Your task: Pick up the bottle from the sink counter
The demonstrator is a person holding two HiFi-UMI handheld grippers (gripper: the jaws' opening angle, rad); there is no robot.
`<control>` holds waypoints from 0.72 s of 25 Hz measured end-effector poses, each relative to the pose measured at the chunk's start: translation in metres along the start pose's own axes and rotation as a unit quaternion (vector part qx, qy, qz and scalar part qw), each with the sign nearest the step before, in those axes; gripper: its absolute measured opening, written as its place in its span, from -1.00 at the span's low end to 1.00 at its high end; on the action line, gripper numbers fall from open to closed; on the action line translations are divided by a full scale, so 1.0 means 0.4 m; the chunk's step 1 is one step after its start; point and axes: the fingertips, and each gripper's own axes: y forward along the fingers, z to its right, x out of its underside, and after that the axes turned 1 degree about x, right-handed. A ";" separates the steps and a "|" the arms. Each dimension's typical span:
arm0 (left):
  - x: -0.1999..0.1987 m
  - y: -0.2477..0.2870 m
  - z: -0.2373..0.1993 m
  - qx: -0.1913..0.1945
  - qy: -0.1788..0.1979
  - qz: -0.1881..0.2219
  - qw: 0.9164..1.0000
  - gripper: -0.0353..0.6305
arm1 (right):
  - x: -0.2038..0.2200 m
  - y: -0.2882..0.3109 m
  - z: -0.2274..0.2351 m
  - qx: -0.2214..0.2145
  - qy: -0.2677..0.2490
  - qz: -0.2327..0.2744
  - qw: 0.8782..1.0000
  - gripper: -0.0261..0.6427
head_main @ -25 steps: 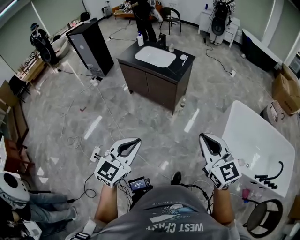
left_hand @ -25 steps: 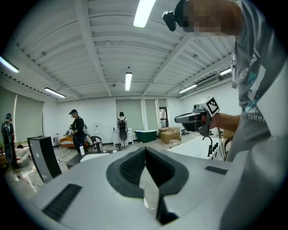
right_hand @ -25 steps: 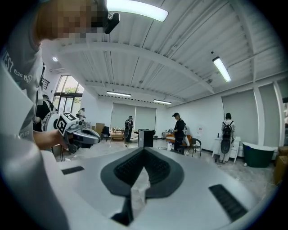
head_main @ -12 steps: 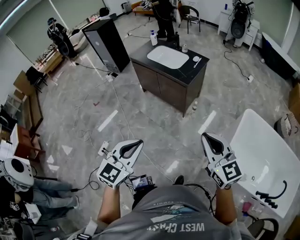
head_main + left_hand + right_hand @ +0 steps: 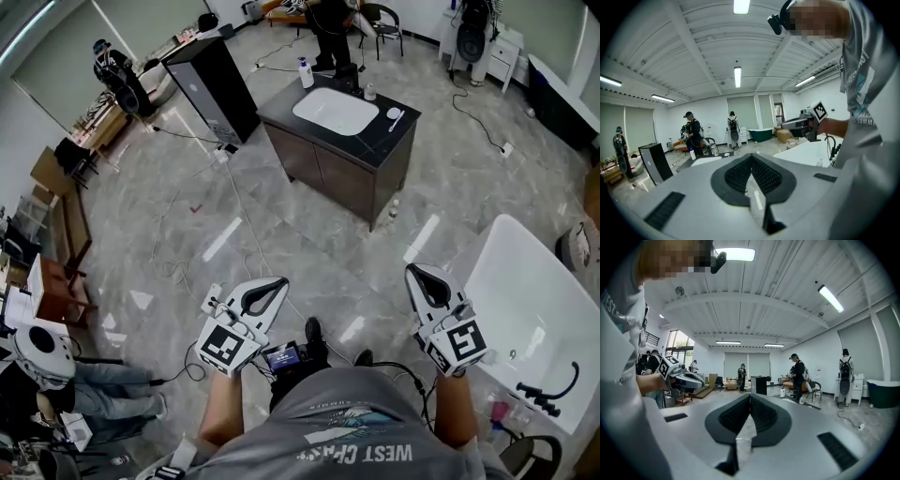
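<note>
The white bottle [image 5: 306, 73] with a blue cap stands at the far left corner of the dark sink counter [image 5: 389, 141], beside the white basin [image 5: 335, 111]. It is several steps away across the floor. In the gripper views the bottle [image 5: 693, 154] [image 5: 782, 392] shows small and distant. My left gripper [image 5: 273, 283] [image 5: 751, 157] is held in front of my body, shut and holding nothing. My right gripper [image 5: 418, 274] [image 5: 750, 397] is level with it, also shut and holding nothing. Both point toward the counter.
A black tower cabinet [image 5: 211, 89] stands left of the counter. A white bathtub [image 5: 525, 309] lies at the right. Cables run over the grey floor [image 5: 187, 234]. One person [image 5: 330, 28] stands behind the counter and another [image 5: 37, 375] sits at the lower left. A smaller bottle [image 5: 370, 92] stands behind the basin.
The view has shifted as I walk: the counter and cabinet now sit further right, and a foot shows ahead of me. Both grippers stay shut in front of me.
</note>
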 end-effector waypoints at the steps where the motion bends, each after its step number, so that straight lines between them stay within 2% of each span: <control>1: 0.004 0.012 -0.012 0.005 0.001 -0.003 1.000 -0.88 | -0.003 0.006 0.007 0.004 -0.002 0.000 1.000 -0.92; 9: -0.027 0.103 -0.135 0.067 0.026 0.028 0.997 -0.88 | -0.037 0.072 0.056 0.074 0.000 -0.002 0.997 -0.92; 11: -0.023 0.118 -0.184 0.073 0.025 0.033 0.996 -0.88 | -0.044 0.103 0.060 0.086 -0.004 -0.004 0.996 -0.92; 14: 0.007 0.133 -0.244 0.092 0.023 0.019 0.995 -0.88 | -0.056 0.157 0.060 0.101 -0.005 -0.008 0.995 -0.92; 18: 0.004 0.169 -0.307 0.116 0.019 0.048 0.992 -0.88 | -0.073 0.214 0.061 0.122 -0.008 -0.010 0.992 -0.92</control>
